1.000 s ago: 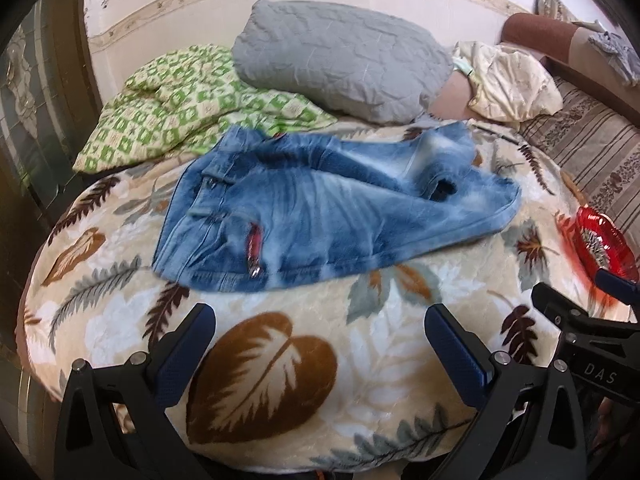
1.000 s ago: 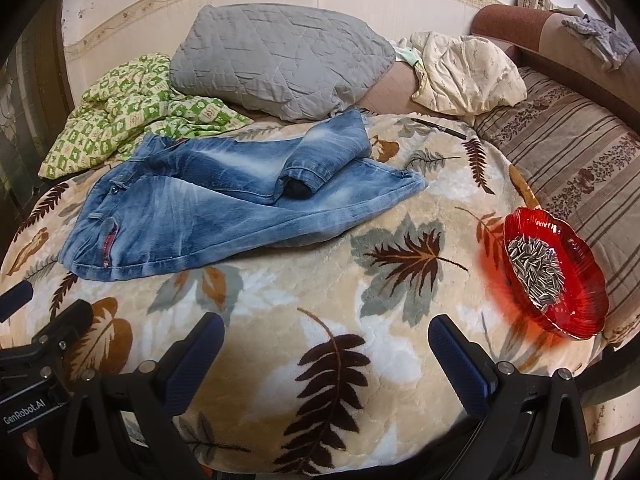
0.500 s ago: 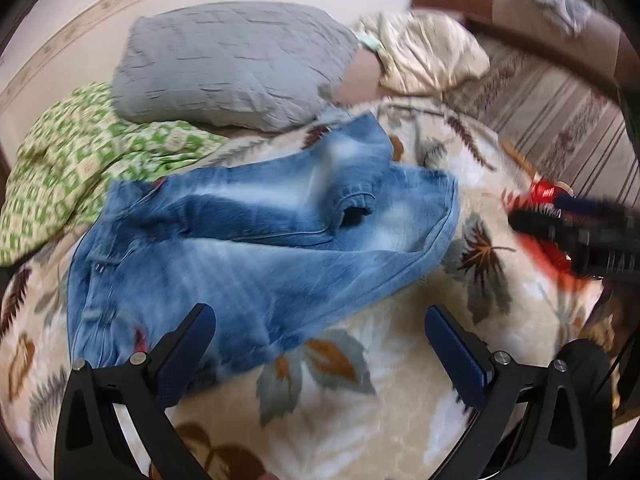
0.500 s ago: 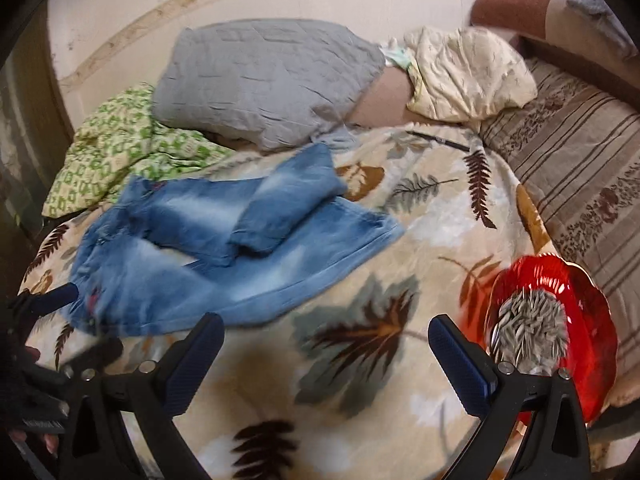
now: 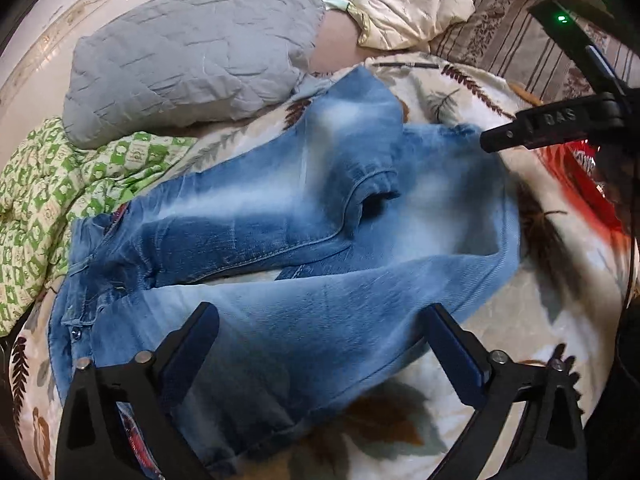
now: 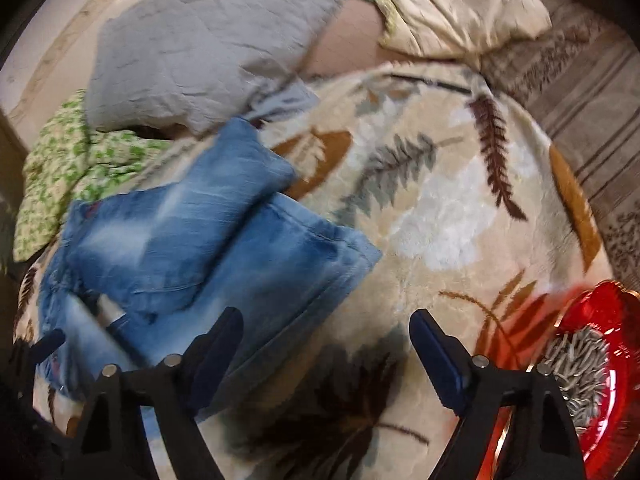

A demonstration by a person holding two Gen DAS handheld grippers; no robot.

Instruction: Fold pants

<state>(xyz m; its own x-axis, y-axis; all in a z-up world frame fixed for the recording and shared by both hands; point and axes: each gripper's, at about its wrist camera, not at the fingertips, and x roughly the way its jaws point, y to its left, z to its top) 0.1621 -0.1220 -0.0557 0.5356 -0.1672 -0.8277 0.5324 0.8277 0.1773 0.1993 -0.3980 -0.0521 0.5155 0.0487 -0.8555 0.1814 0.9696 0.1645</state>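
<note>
Faded blue jeans lie spread on a leaf-patterned blanket, waist at the left, legs running right, the far leg's hem folded back on itself. My left gripper is open and empty, low over the near leg. In the right wrist view the jeans lie at the left. My right gripper is open and empty, its left finger over the near leg's hem end. The right gripper's body shows at the right in the left wrist view.
A grey pillow and a green patterned cloth lie behind the jeans. A cream cloth and a striped cushion are at the back right. A red glass dish of seeds sits at the blanket's right edge.
Both grippers have moved forward and down toward the jeans, the left now over the near leg, the right near the hem end. The jeans have not moved.
</note>
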